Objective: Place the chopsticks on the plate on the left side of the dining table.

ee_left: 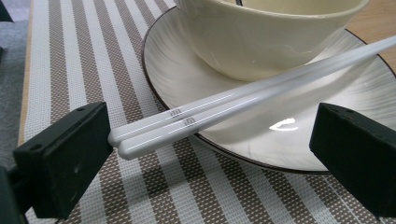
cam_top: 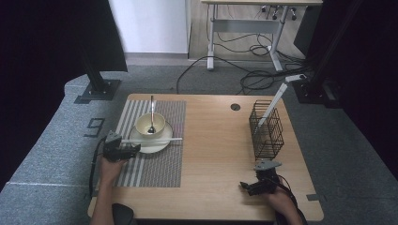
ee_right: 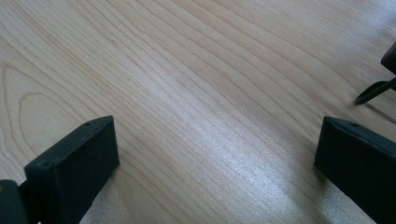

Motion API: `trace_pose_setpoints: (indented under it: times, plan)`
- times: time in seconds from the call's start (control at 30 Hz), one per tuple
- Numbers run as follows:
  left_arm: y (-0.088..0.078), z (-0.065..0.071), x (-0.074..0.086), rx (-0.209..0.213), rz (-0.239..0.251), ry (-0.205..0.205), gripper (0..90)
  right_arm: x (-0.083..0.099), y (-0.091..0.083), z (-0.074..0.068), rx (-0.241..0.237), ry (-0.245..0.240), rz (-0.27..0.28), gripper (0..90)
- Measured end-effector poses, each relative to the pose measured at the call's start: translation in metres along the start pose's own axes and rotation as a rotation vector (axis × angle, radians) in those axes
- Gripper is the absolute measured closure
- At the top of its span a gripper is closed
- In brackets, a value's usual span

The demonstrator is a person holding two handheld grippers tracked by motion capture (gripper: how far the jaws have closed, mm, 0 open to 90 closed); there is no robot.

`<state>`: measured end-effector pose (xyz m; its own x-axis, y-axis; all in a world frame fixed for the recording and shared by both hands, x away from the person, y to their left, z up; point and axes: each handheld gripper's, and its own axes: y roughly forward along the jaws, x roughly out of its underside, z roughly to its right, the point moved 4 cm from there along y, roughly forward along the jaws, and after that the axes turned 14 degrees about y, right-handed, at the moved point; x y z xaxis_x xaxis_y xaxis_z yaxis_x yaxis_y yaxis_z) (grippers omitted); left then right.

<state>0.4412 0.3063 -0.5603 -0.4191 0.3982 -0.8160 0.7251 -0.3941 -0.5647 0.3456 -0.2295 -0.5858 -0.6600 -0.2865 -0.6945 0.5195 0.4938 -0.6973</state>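
Note:
A cream bowl (cam_top: 150,124) with a spoon (cam_top: 151,114) in it stands on a white plate (cam_top: 157,145) on a striped placemat (cam_top: 155,164). A pair of white chopsticks (cam_top: 155,140) lies across the plate's near rim. In the left gripper view the chopsticks (ee_left: 224,109) have their ends between my two jaws, which stand wide apart. My left gripper (cam_top: 133,149) is open at the plate's left edge, touching nothing. My right gripper (cam_top: 245,186) is open low over bare wood (ee_right: 196,93) near the table's front right.
A black wire basket (cam_top: 266,129) stands at the right of the table with a white stick (cam_top: 273,102) leaning out of it. A round cable hole (cam_top: 235,107) sits near the far edge. Black stands and cables lie on the floor beyond.

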Motion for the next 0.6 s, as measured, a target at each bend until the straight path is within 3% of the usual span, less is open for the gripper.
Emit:
trace_pose_setpoints:
  times: [0.6]
  plan:
    - [-0.0069,-0.0013,-0.0035,-0.021,0.020,0.006,0.0,0.0000,0.0000,0.0000,0.000,0.000,0.000,0.0]
